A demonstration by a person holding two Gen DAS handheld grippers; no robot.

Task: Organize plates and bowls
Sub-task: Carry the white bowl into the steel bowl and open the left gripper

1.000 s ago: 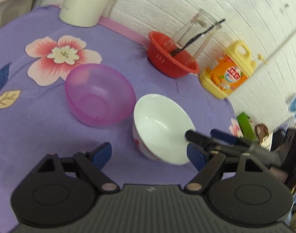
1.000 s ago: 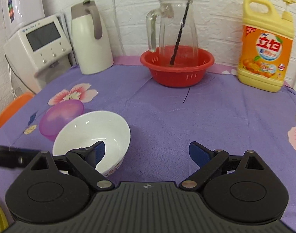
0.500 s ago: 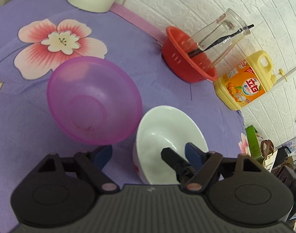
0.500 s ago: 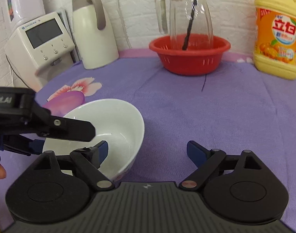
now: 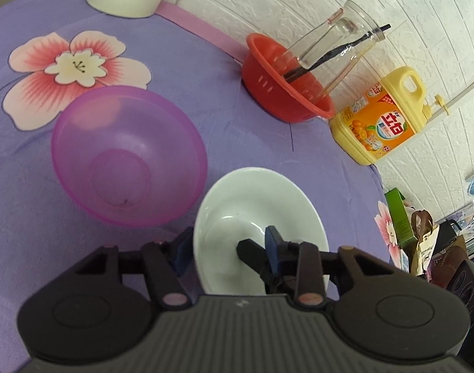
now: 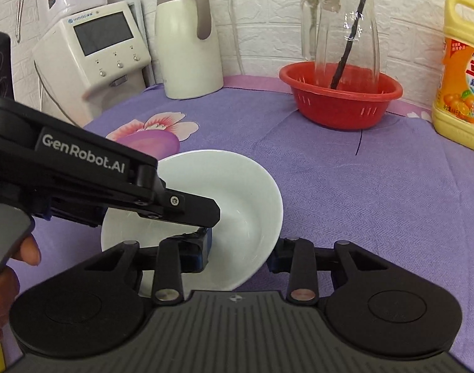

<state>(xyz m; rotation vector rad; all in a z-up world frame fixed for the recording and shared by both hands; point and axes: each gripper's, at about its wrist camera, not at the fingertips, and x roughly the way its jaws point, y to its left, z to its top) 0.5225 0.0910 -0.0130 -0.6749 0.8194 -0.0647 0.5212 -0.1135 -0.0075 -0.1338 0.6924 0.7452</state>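
The left gripper (image 5: 226,247) has its jaws closed onto the near left rim of the white bowl (image 5: 255,205), one finger outside the wall and one inside. The right gripper (image 6: 240,253) clamps the bowl's right rim the same way, its left finger inside the bowl and its right finger outside. The bowl sits on the purple flowered tablecloth (image 6: 376,186), tilted a little, just beside the pink plastic bowl (image 5: 128,158), which stands upright and apart from both grippers. Farther back a red basket (image 6: 341,98) holds a glass jug (image 6: 345,28), with a yellow detergent bottle (image 5: 383,115) near it and a white kettle (image 6: 187,40) by the wall
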